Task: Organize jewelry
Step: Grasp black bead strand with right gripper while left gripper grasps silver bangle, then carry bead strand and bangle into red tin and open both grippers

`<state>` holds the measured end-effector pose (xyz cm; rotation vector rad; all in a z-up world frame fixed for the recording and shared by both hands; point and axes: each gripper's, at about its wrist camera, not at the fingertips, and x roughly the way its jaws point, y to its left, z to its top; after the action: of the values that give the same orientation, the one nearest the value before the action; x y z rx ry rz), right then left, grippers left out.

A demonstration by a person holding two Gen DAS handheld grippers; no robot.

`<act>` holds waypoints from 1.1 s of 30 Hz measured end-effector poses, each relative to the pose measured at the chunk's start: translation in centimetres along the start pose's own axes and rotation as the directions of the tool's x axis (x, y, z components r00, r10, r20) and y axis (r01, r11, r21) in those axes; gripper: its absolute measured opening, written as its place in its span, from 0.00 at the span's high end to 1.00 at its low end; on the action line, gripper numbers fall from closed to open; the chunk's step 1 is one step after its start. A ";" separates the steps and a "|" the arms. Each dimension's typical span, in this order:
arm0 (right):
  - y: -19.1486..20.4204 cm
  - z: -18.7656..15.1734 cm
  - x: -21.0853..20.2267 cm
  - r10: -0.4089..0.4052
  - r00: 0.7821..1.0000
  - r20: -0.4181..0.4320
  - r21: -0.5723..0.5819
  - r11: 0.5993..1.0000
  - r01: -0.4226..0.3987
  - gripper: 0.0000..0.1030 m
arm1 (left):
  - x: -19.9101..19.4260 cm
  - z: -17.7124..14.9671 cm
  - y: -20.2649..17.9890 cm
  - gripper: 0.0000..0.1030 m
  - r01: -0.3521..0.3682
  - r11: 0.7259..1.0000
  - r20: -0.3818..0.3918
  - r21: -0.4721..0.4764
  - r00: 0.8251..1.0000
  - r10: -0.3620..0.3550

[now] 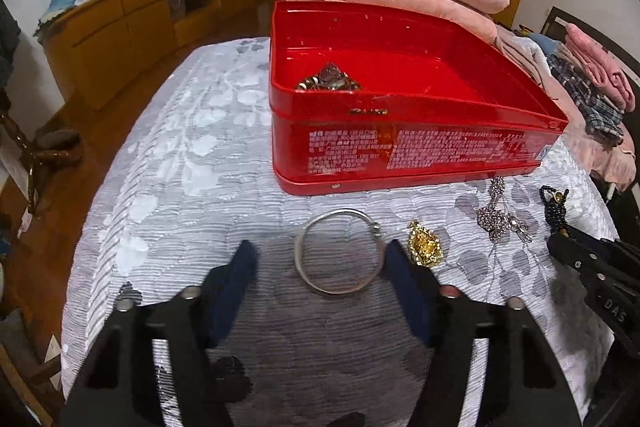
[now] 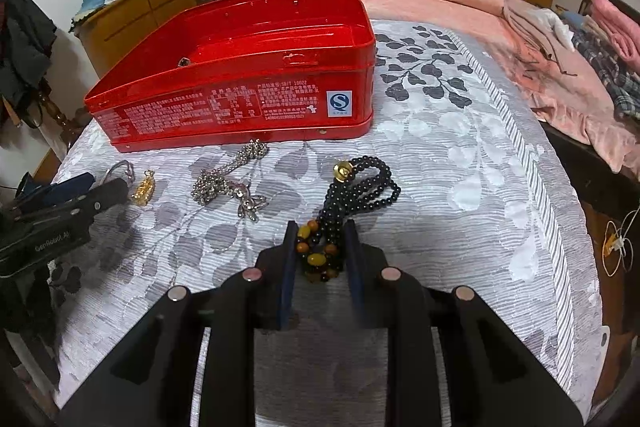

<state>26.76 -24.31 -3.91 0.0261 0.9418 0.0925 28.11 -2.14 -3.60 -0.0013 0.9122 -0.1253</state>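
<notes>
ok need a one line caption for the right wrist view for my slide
Right gripper straddling the amber end of a black bead necklace on the bedspread, red tin behind.

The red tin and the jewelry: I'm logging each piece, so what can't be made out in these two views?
- Red tin contents: in the left wrist view its front wall hides most of the pile; the right wrist view shows almost nothing.
- Black bead strand: its near end lies between the right gripper jaws; contact unclear.
- Tin's printed text: too small to read.
</notes>
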 end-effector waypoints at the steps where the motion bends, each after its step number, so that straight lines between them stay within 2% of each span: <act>1: 0.0 0.1 0.1 -0.003 1.000 -0.001 0.000 1.000 0.003 0.78 | 0.0 0.0 -0.1 0.49 -0.004 1.000 0.003 0.002 1.000 0.004; 3: 0.1 0.1 0.2 -0.005 1.000 0.000 -0.004 1.000 0.005 0.76 | -0.2 0.1 0.0 0.56 -0.004 1.000 0.009 -0.002 1.000 0.004; 13: 0.5 -0.2 -0.5 0.000 1.000 0.005 -0.015 1.000 0.000 0.80 | -1.6 -0.6 1.6 0.57 0.025 0.998 0.057 -0.057 0.998 -0.022; 21: 2.7 -0.4 -2.8 0.042 0.998 0.036 -0.084 0.996 -0.039 0.80 | -4.5 -1.2 1.3 0.57 0.034 0.999 0.113 -0.032 0.993 -0.030; 25: 3.3 -0.3 -3.8 0.071 0.996 0.051 -0.098 0.993 -0.066 0.80 | -5.6 -0.5 0.8 0.57 0.047 0.999 0.146 -0.023 0.988 -0.044; 33: 3.8 1.0 -5.2 0.080 0.994 0.081 -0.115 0.991 -0.070 0.80 | -6.7 0.6 0.0 0.57 0.057 0.998 0.178 -0.012 0.982 -0.054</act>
<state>24.32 -21.01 1.08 -0.0378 0.8488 0.2121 24.57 -1.49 2.03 -0.0527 0.7347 -0.1669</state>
